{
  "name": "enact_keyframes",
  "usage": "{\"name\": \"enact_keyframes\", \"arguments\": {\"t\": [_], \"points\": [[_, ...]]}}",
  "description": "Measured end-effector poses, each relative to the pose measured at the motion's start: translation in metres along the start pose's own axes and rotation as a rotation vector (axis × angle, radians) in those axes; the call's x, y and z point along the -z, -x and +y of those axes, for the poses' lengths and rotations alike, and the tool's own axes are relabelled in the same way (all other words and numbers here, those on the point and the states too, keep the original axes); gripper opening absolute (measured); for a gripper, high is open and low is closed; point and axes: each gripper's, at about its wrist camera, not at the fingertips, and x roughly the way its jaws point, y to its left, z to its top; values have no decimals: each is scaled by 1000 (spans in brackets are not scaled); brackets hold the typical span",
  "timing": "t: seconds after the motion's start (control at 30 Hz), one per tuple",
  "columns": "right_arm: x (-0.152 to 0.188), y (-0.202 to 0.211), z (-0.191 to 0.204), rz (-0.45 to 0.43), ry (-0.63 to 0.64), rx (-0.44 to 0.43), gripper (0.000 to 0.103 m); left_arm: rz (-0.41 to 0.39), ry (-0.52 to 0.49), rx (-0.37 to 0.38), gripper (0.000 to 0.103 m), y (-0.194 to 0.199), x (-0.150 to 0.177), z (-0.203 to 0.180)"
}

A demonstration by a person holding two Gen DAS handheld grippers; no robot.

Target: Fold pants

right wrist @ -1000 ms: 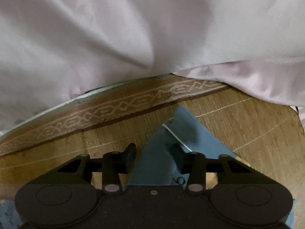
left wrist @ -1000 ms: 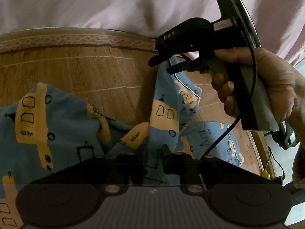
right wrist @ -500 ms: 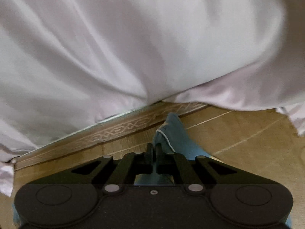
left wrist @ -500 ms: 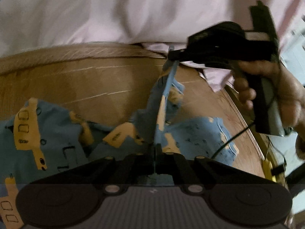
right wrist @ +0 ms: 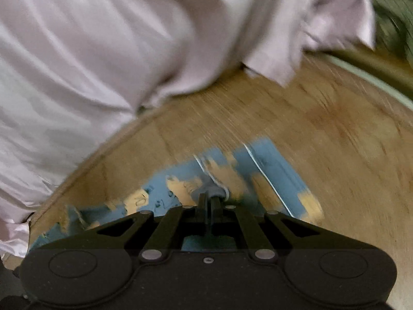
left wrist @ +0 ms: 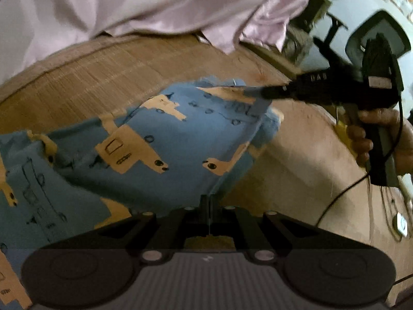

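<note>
Under you is the woven mat [left wrist: 108, 87], tan and straw-textured, filling most of both views, with the pale pink fabric [left wrist: 144, 2] of your clothing bunched along its far edge. Spread across the mat are the pants [left wrist: 155, 139], blue with tan vehicle prints; a stretch of them is lifted off the surface and pulled fairly flat between your two tools, while the rest lies crumpled to the left. Your right hand [left wrist: 382, 134] is wrapped round the black handle at the right of the left camera's view, a dark cable hanging down from it. Your right gripper [right wrist: 209, 201] has its fingers pressed together on a seamed edge of the pants, a light stitched hem running away from the tips; from the other camera you can see that same tool biting the cloth's far upper corner. Your left gripper [left wrist: 206, 202] is likewise closed tight, pinching the near lower edge of the raised cloth. The right camera's view is smeared with blur, so finer print detail there is lost.
</note>
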Motion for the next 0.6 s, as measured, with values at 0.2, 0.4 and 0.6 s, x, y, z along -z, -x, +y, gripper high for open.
{"name": "enact_keyframes", "arguments": {"t": [0.2, 0.4, 0.6], "points": [[34, 10, -19, -37, -11, -2, 1, 45, -26, -7, 0, -4, 15, -9], [30, 4, -32, -46, -80, -43, 30, 55, -12, -15, 0, -10, 15, -8], [27, -11, -38, -23, -157, -56, 39, 49, -12, -19, 0, -13, 15, -7]]}}
